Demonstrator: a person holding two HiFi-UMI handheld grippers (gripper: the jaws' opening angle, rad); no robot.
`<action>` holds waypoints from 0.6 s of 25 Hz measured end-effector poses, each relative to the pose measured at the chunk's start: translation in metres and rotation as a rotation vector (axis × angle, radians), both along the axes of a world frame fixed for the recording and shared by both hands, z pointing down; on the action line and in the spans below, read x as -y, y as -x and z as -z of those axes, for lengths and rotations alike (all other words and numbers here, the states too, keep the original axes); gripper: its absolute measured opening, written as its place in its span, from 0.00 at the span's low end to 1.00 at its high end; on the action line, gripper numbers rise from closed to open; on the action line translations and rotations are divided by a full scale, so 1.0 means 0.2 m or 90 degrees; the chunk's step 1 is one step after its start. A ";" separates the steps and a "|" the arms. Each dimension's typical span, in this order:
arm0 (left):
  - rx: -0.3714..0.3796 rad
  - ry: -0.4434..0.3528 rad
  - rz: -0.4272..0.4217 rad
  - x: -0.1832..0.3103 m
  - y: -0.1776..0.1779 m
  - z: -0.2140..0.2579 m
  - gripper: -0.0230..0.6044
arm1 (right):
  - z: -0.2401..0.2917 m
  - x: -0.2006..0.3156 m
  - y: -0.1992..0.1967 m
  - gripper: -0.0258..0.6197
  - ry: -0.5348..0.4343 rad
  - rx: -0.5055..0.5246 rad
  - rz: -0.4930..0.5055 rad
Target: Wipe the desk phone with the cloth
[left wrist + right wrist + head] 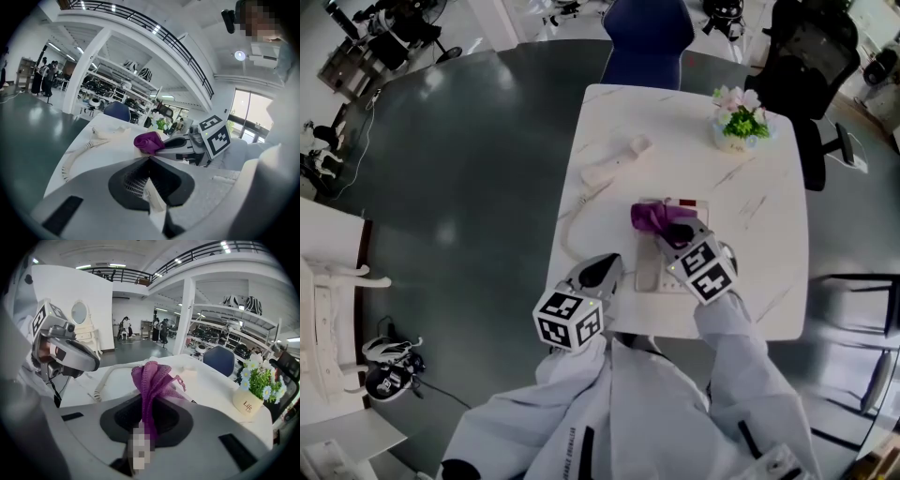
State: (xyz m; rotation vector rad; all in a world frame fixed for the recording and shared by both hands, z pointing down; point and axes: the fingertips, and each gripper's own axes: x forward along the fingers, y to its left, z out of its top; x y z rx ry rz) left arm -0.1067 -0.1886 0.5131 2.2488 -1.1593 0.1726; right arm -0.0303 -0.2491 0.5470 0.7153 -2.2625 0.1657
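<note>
Your left gripper: jaws closed, empty, near edge of desk | right gripper: jaws clamp cloth on phone

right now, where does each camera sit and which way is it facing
Head view: on the person's head, looking steeply down at the white marbled table; pale sleeves, left gripper, right gripper show.
Left gripper view: on the left gripper, facing across the table; own shut jaws show.
Right gripper view: on the right gripper, facing likewise; jaws clamp the purple mesh cloth.
Shared: that cloth, in all three.
</note>
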 end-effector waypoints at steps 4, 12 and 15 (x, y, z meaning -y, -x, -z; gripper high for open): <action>-0.004 0.000 0.002 -0.03 -0.01 0.01 0.03 | 0.00 -0.03 0.00 0.10 0.004 -0.004 0.006; -0.002 -0.002 0.013 -0.07 0.00 0.02 0.03 | -0.02 -0.08 0.00 0.10 0.006 -0.009 0.014; -0.002 -0.003 0.017 -0.09 0.00 0.03 0.03 | -0.02 -0.10 0.00 0.10 0.009 -0.010 0.018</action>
